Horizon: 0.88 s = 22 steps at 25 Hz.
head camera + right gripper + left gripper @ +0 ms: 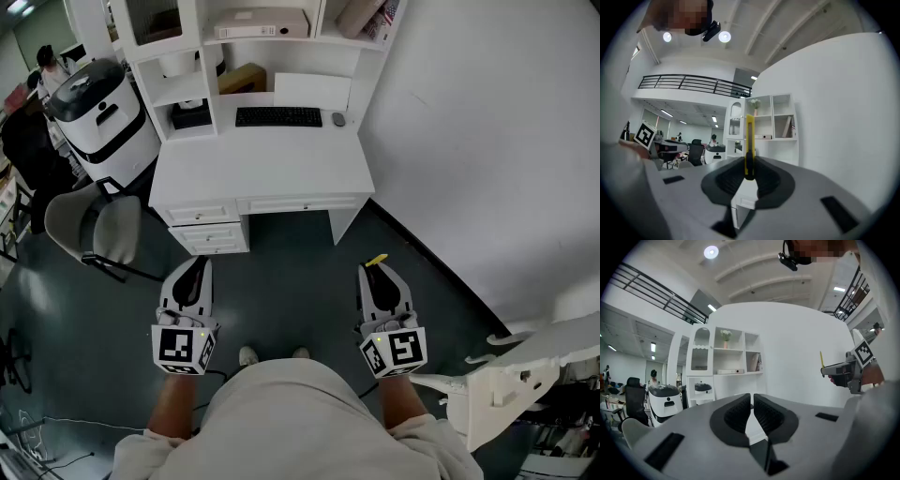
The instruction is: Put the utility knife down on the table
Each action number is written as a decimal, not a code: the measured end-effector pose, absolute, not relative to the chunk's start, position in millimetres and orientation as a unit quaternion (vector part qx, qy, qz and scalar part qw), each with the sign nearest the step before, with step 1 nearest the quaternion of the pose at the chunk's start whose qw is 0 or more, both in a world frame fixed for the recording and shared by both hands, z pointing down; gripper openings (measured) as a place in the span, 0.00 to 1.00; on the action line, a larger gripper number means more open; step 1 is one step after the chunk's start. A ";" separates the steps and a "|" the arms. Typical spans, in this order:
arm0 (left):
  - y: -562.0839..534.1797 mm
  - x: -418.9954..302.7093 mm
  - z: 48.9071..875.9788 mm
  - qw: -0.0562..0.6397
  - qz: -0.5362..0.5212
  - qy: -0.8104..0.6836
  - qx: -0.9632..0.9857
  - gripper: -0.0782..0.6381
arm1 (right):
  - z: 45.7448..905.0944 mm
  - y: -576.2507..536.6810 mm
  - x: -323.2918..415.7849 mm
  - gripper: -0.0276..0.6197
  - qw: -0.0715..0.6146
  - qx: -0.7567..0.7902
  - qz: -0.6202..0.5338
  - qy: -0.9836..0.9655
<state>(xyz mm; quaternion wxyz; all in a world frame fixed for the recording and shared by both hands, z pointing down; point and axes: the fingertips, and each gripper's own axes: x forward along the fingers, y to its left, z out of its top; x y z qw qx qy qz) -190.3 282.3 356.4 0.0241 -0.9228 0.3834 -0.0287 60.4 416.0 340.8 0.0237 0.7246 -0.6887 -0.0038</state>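
Open-plan office hall with a furnished study corner. A white desk (262, 169) with drawers carries a keyboard (278, 116) and mouse (338, 119) beneath a shelf hutch (178, 42) holding books and boxes; a grey swivel chair (94, 225) and a white wheeled machine (98, 112) stand beside it. A curved white partition (487, 141), a railed mezzanine (693, 84), ceiling lights (724, 36) and distant workstations with a seated person (713, 139) complete the setting.

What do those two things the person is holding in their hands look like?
Each is a light grey, wedge-shaped body, the left tool and the right tool alike, narrowing to two jaws lined with black ribbed pads. A cube with black-and-white square markers sits at each one's rear. The person wears a light beige top.
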 end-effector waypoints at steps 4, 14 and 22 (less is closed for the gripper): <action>284.6 -187.8 356.8 0.023 -0.030 0.383 -0.923 0.14 | 341.4 417.7 61.3 0.14 0.025 0.723 -0.004 -0.690; 288.7 -171.7 357.8 0.028 -0.035 0.389 -0.920 0.14 | 341.0 422.6 77.2 0.14 0.018 0.716 -0.006 -0.698; 299.4 -152.6 359.8 0.035 -0.039 0.409 -0.911 0.14 | 345.7 424.4 98.3 0.14 0.019 0.698 -0.005 -0.715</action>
